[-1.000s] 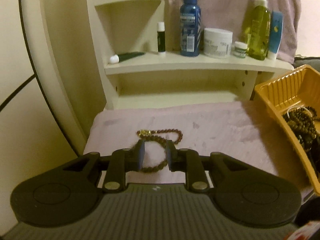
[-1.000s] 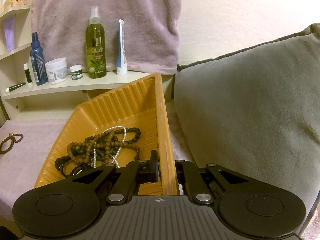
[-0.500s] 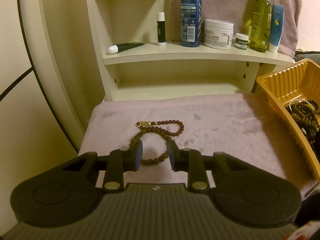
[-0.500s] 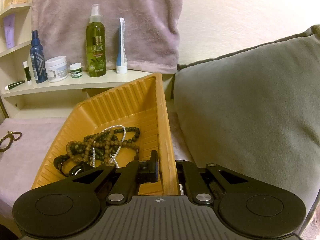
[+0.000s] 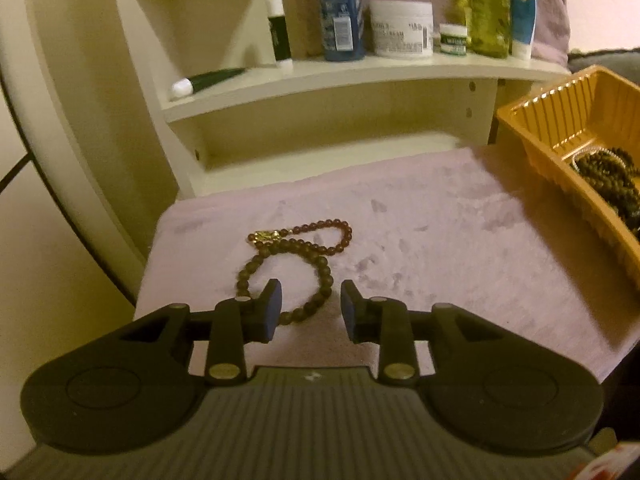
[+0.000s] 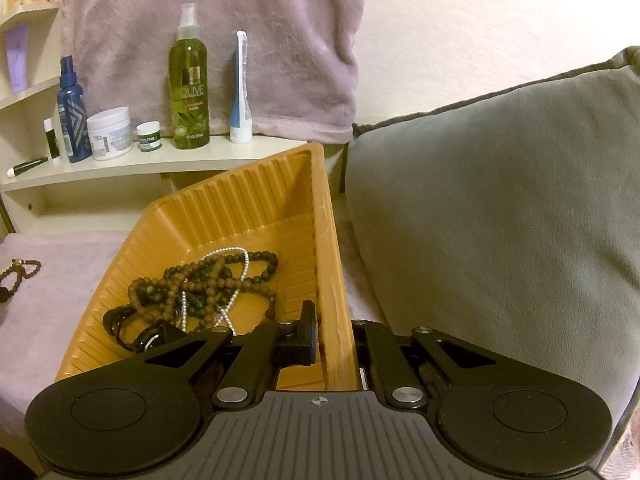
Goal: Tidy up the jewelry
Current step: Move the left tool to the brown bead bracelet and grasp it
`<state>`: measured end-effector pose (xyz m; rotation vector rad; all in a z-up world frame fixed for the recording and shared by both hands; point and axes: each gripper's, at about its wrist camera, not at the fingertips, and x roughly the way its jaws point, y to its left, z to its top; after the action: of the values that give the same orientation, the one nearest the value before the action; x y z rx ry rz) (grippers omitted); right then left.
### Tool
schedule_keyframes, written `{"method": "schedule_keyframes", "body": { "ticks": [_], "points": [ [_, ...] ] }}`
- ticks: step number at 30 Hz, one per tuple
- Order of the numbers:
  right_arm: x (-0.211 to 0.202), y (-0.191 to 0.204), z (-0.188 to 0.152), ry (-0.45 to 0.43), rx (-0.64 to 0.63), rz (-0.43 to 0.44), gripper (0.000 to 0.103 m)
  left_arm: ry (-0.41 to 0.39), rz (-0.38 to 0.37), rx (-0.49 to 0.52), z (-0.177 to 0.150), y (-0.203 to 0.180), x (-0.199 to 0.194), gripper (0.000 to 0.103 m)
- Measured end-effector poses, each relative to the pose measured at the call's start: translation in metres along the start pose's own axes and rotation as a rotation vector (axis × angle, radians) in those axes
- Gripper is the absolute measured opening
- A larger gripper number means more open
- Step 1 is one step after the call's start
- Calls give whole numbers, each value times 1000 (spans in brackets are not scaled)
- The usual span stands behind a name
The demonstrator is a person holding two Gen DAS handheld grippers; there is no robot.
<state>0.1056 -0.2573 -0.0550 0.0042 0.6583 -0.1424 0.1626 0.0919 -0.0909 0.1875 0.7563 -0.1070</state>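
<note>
Pale pink cloth (image 5: pixel 440 240) covered the surface below a shelf (image 5: pixel 360 76) of bottles and jars. On it lay a brown bead bracelet (image 5: pixel 296 256), loose and alone. The left gripper (image 5: pixel 308 308) hung just above its near loop, jaws released and just then widening, nothing between them yet, apparently lining up for a pickup. The right gripper (image 6: pixel 334 336) was clenched on the wall of the orange tray (image 6: pixel 256 200), likely steadying it for the next piece among the beads (image 6: pixel 208 284) already inside.

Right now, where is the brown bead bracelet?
In the left wrist view, the bracelet lies on the pink towel, just ahead of the open left gripper, left of the orange tray.
</note>
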Motion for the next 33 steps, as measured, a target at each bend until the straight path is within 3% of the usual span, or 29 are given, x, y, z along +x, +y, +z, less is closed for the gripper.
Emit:
{"method": "schedule_keyframes", "body": {
  "ticks": [9, 16, 19, 33],
  "points": [
    [2, -1, -1, 7, -1, -8, 5, 21, -48, -27, 8, 4, 18, 27],
    [2, -1, -1, 6, -1, -6, 5, 29, -64, -62, 10, 4, 22, 17],
    [2, 0, -1, 7, -2, -6, 5, 32, -58, -72, 11, 5, 22, 7],
    [-2, 1, 0, -3, 0, 0, 5, -11, -75, -130, 20, 13, -10, 6]
  ]
}}
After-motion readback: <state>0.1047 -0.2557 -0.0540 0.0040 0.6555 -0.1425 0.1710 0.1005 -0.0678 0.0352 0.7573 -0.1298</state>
